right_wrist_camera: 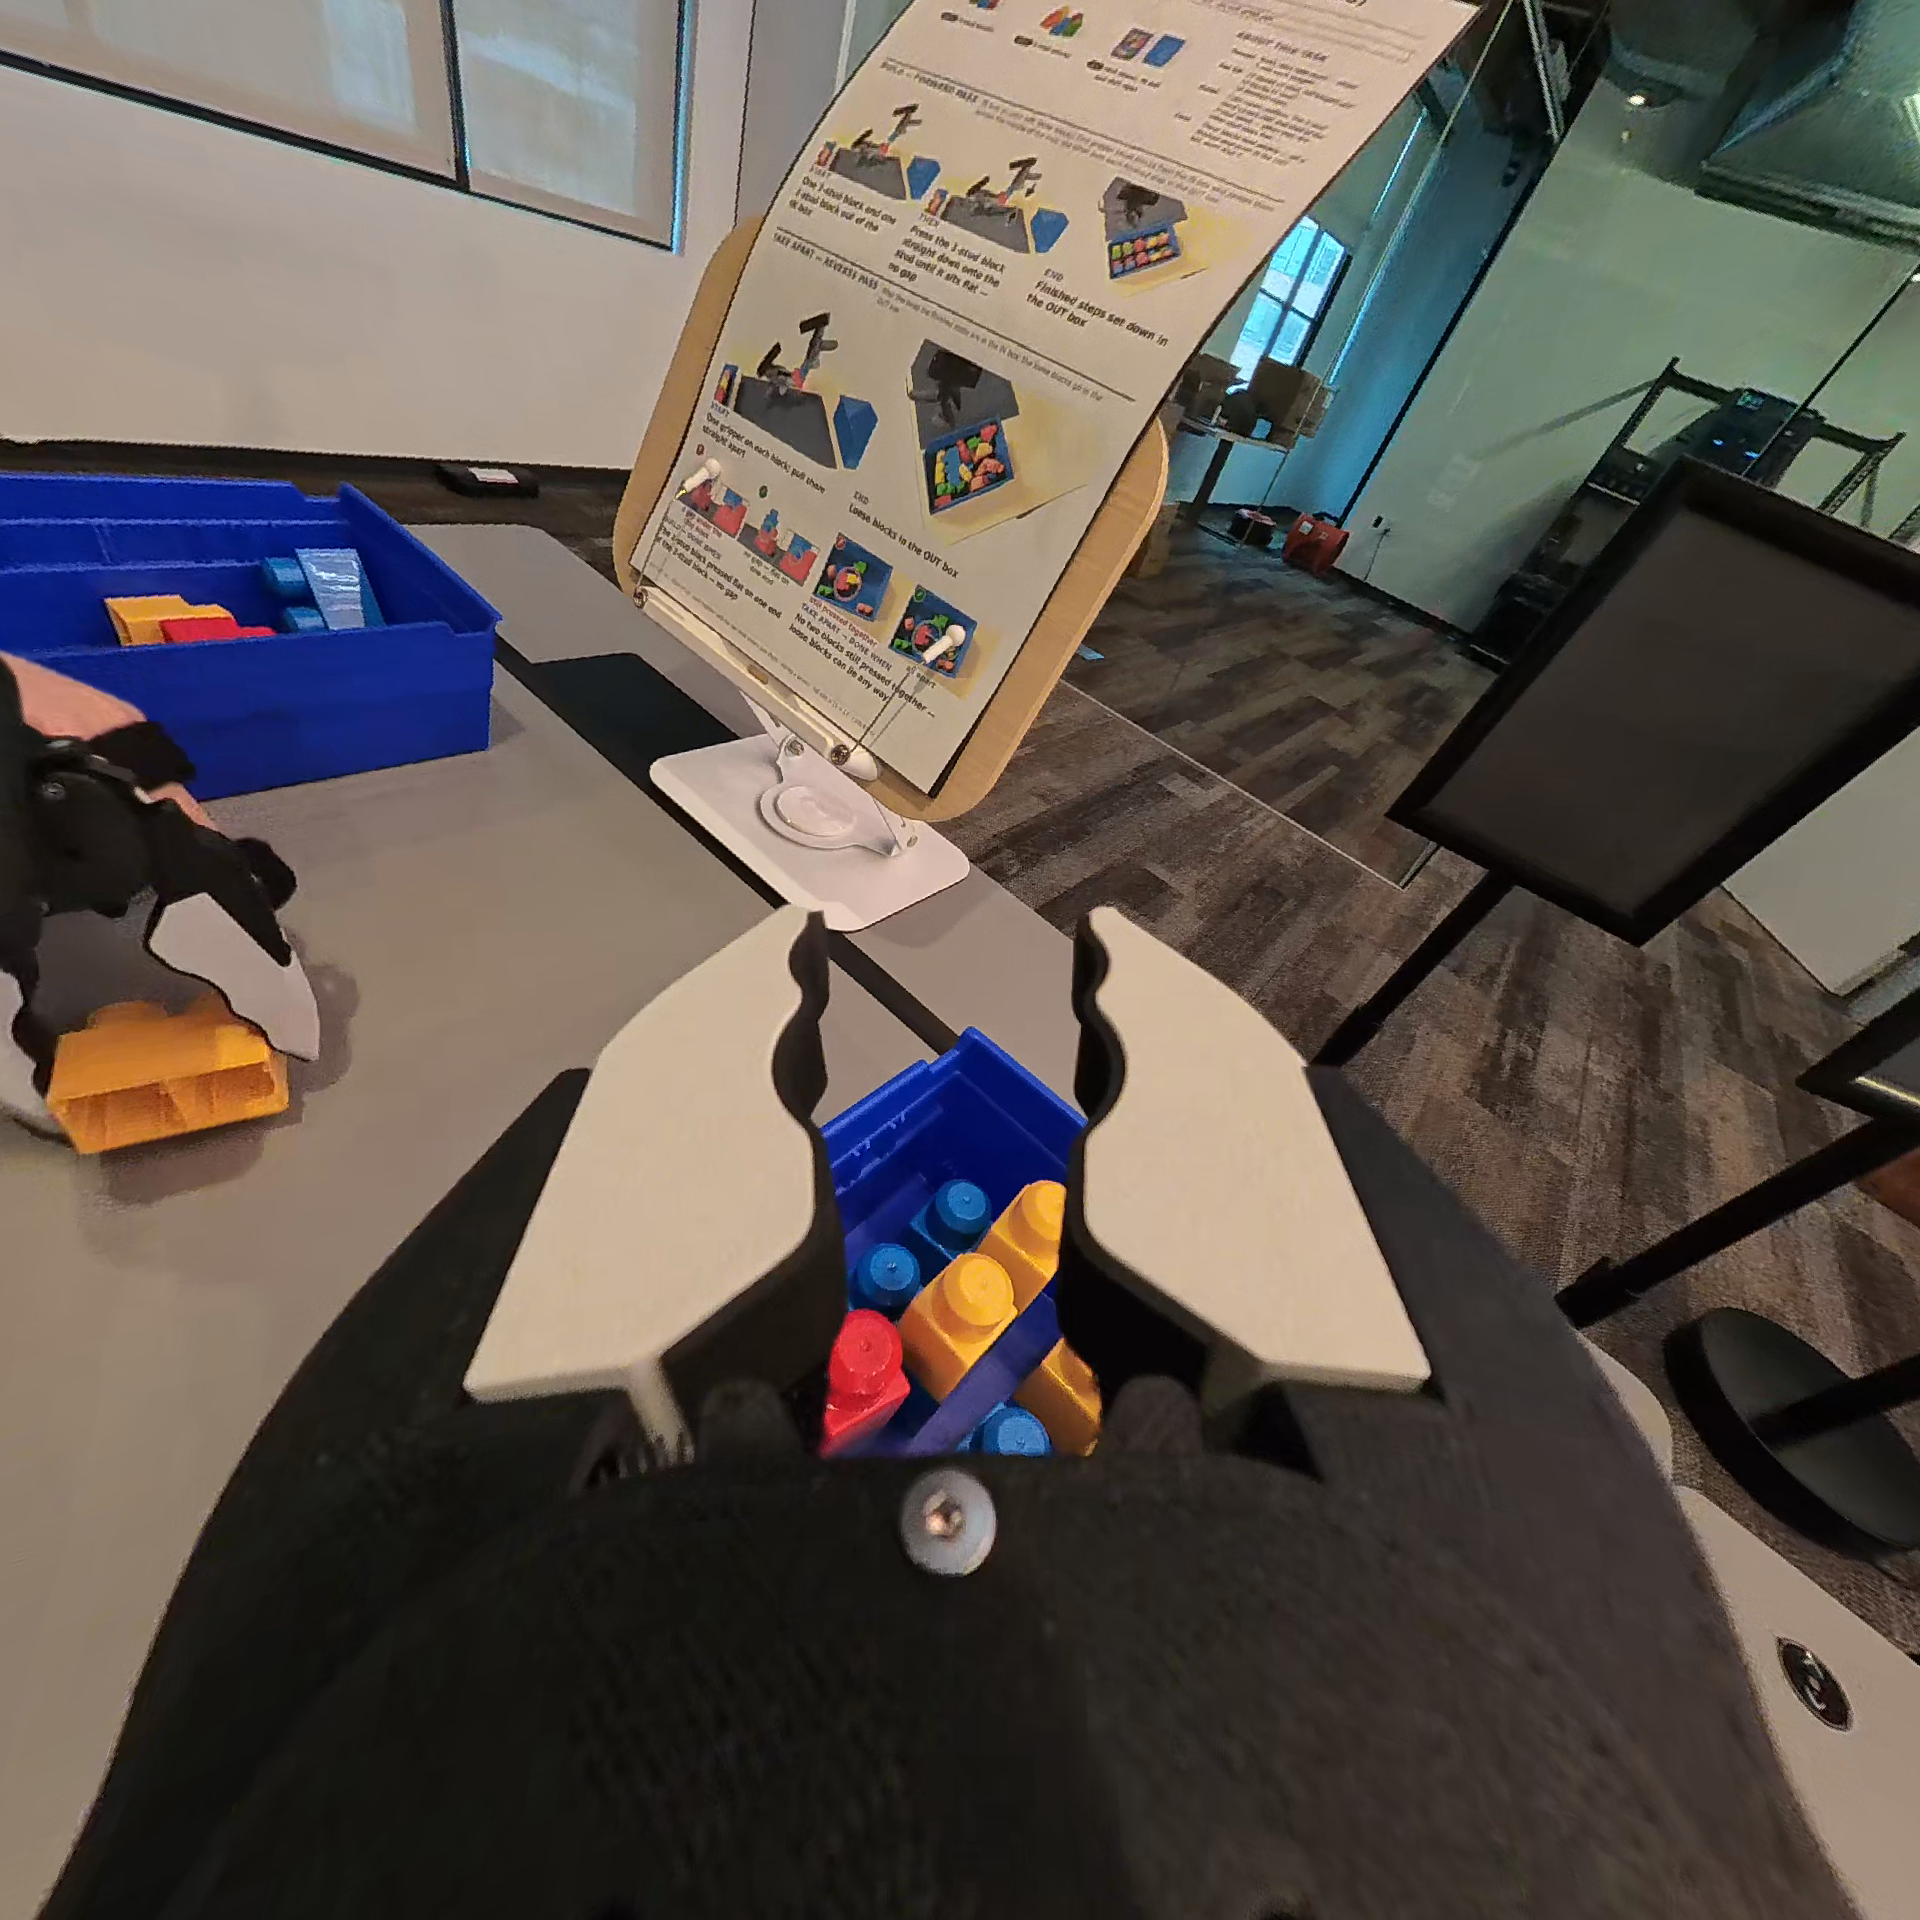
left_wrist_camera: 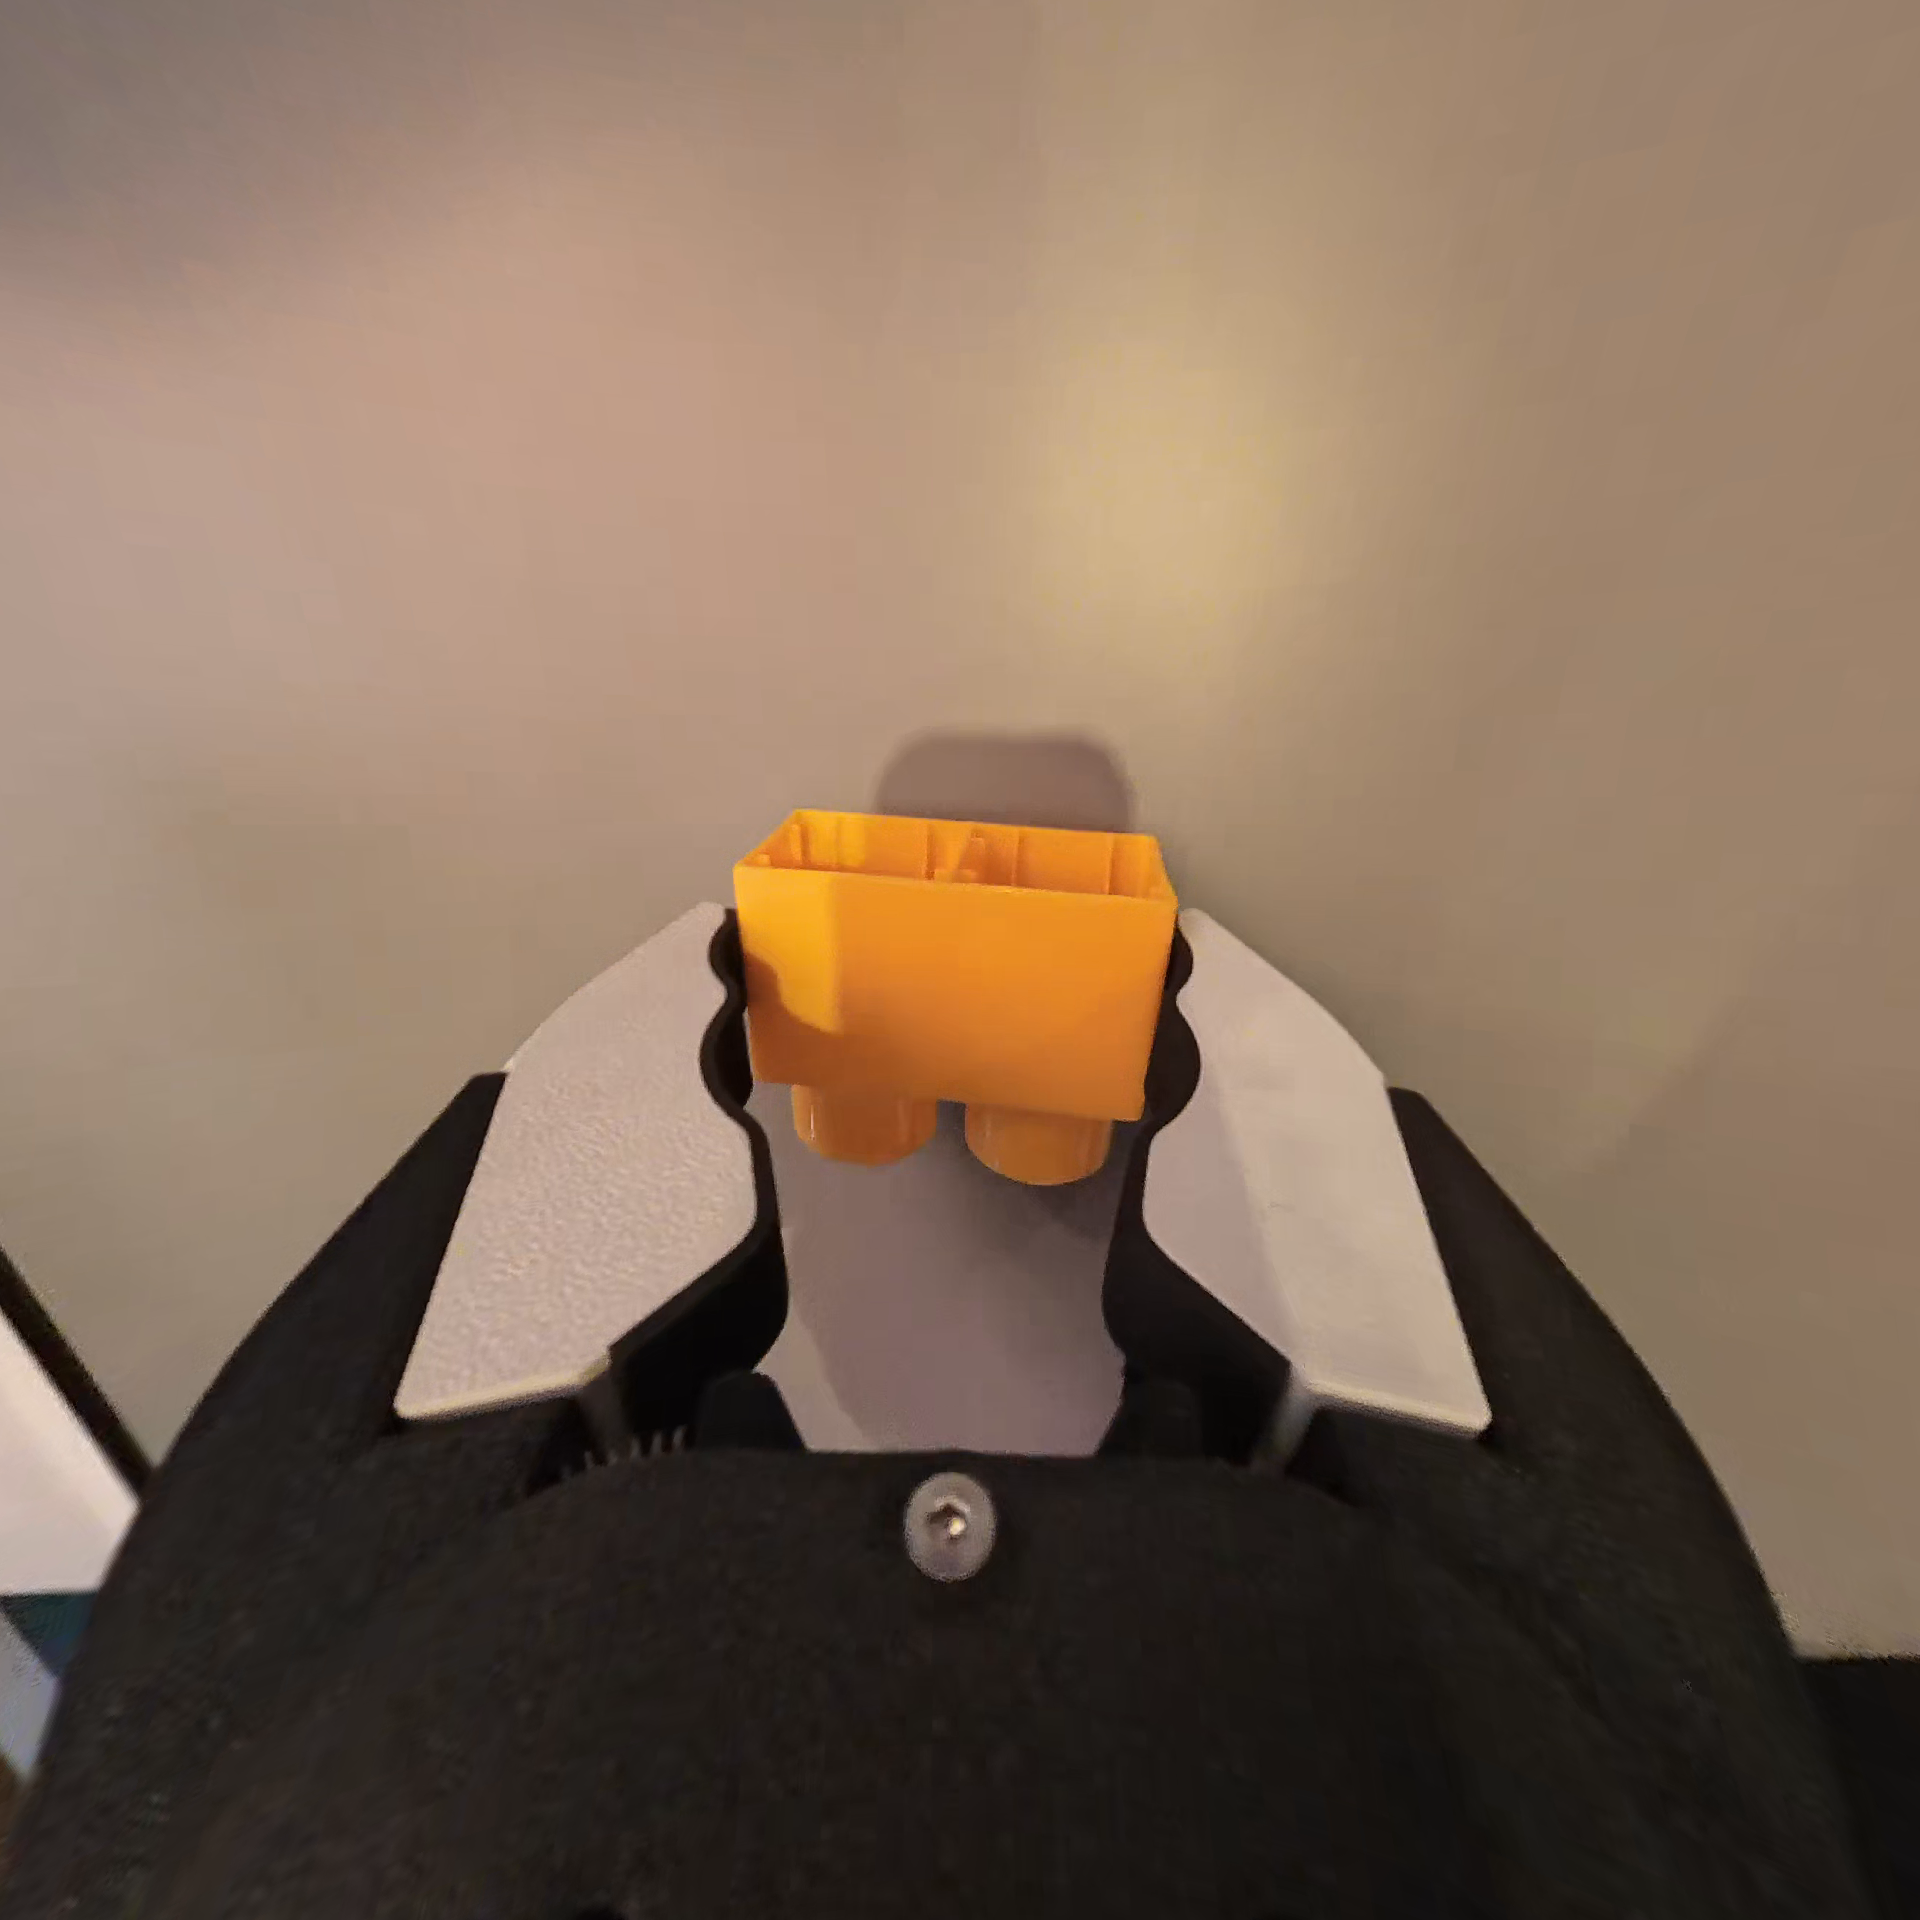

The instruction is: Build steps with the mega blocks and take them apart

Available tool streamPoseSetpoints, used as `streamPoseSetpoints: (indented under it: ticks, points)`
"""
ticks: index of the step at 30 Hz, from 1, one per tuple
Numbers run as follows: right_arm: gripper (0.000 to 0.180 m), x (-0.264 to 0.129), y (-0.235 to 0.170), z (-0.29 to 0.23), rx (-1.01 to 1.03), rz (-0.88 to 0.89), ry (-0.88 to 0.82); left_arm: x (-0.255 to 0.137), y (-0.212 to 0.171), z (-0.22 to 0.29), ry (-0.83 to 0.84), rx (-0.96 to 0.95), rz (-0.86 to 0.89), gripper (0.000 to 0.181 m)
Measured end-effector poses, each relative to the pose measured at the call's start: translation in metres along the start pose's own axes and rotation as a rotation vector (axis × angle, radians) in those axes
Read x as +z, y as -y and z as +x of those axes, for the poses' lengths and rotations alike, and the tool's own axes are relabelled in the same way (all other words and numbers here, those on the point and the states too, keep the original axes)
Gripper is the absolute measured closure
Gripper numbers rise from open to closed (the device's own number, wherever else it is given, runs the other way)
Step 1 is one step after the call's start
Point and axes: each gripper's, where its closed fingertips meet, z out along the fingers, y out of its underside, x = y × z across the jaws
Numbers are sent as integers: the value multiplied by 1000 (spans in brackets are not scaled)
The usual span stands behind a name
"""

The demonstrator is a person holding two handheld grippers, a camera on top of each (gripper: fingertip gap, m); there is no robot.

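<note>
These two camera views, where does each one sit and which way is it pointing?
Left wrist view: on the left gripper, looking along its fingers at the orange block clamped over the grey table.
Right wrist view: on the right gripper, open above a blue bin of blocks, facing an instruction sheet; a hand shows.
Shared: the orange block, left gripper and table.

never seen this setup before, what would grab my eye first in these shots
The orange block clamped between the left tongs, studs facing the camera, hollow underside away. Next, the open right tongs hovering over a blue bin of red, orange and blue blocks. Behind stands an illustrated instruction sheet.
</note>
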Motion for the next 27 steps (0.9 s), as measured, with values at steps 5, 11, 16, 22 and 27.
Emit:
streamPoseSetpoints:
  ticks: [5,11,16,22,27]
  points:
    - [134,3,-7,3,-1,-30,-3,8,2,6,-30,1,11,105]
    - [134,7,-12,1,-6,-56,6,11,7,-1,33,-28,49,102]
    - [133,9,-15,1,-6,-67,5,-59,24,-16,159,-92,222,101]
    - [133,14,-16,-1,-8,-72,6,-233,-50,-80,526,-354,440,110]
    - [133,23,-22,-9,-45,-116,18,-253,-195,-89,674,-470,78,103]
